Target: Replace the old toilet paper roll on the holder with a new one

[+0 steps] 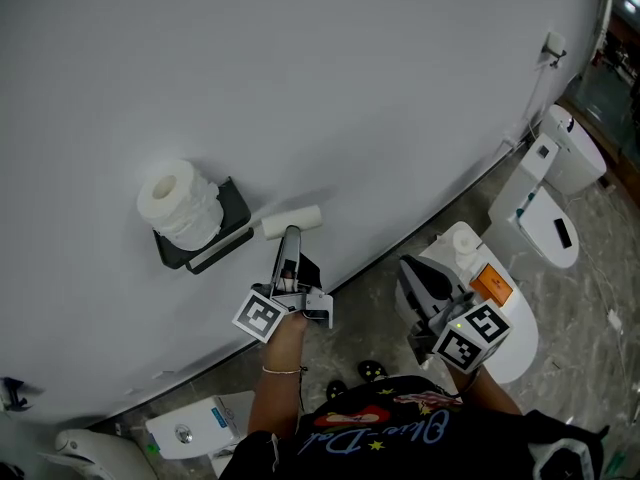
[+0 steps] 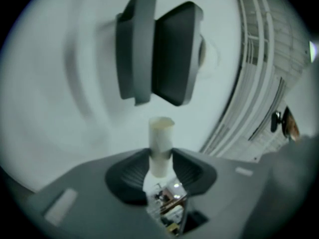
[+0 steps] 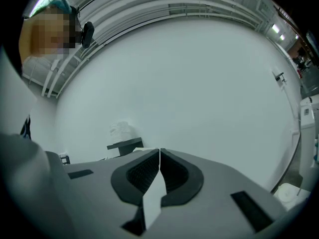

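On the white wall hangs a black holder [image 1: 232, 216] with a full white toilet paper roll [image 1: 180, 204] resting on top of it. Just right of the holder, my left gripper [image 1: 291, 234] is shut on an empty cardboard tube [image 1: 292, 221]. In the left gripper view the tube [image 2: 161, 138] stands upright between the pads, clear of the holder [image 2: 162, 54] ahead of it. My right gripper [image 1: 413, 271] hangs lower right above a toilet, shut with nothing in it. Over its closed jaws, the right gripper [image 3: 159, 153] view shows the holder [image 3: 124, 146] and the roll [image 3: 121, 130] far off to the left.
A white toilet [image 1: 515, 343] with an orange item [image 1: 491, 283] on it stands under my right gripper. A second toilet [image 1: 545, 213] stands further right along the wall. Another white fixture [image 1: 190, 428] sits at the lower left. The floor is grey marble.
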`<state>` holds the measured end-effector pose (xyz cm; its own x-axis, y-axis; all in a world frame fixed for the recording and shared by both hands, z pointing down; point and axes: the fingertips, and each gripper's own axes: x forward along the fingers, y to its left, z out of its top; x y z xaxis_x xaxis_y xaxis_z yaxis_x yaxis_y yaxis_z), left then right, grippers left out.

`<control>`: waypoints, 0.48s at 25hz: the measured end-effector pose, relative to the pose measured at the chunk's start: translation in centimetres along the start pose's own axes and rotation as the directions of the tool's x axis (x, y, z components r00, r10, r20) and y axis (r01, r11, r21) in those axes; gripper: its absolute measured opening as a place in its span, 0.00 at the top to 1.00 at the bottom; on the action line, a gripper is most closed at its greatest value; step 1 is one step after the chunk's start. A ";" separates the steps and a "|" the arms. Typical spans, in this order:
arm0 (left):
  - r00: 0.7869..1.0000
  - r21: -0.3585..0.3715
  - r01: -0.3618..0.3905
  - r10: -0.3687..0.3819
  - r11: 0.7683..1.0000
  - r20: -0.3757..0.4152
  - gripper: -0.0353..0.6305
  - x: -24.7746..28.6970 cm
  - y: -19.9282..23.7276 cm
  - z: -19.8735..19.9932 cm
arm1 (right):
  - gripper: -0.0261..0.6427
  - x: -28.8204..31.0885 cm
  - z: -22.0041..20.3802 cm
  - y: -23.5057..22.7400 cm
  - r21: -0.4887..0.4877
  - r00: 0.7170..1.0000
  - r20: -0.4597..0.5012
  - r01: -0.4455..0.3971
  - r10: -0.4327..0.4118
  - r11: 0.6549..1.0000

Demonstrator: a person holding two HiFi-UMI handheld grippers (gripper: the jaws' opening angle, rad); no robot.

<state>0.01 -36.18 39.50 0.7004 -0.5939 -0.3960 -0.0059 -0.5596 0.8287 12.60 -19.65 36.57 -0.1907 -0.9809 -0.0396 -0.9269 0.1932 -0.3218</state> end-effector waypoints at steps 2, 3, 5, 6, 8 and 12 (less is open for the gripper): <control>0.998 0.111 -0.016 0.022 0.994 -0.059 0.74 -0.9 -0.9 -0.7 | 0.94 0.3 -0.2 0.0 0.006 1.000 -0.008 -0.008 0.008 1.000; 0.996 0.180 -0.023 0.038 0.983 -0.084 0.74 -1.5 -1.4 -0.9 | 0.94 0.6 -0.4 0.1 0.010 1.000 -0.013 -0.016 0.016 1.000; 0.989 0.338 -0.036 0.083 0.940 -0.125 0.74 -3.1 -2.6 -0.9 | 0.94 1.3 -0.8 0.6 0.014 0.999 -0.023 -0.041 0.041 0.999; 0.983 0.422 -0.044 0.114 0.906 -0.142 0.74 -3.9 -3.1 -0.8 | 0.94 1.8 -0.9 1.0 0.014 0.998 -0.028 -0.055 0.055 0.998; 0.966 0.583 -0.060 0.194 0.811 -0.170 0.74 -5.6 -3.8 -0.8 | 0.94 2.6 -1.2 1.7 0.013 0.996 -0.034 -0.083 0.083 0.996; 0.933 0.816 -0.088 0.335 0.571 -0.133 0.74 -8.9 -4.9 0.6 | 0.94 4.8 -1.9 3.7 0.011 0.987 -0.048 -0.152 0.152 0.988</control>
<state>-6.65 -28.50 38.76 0.7466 -0.6641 -0.0392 -0.6477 -0.7390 0.1855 7.63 -23.60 36.98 -0.3444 -0.9378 -0.0430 -0.8838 0.3393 -0.3222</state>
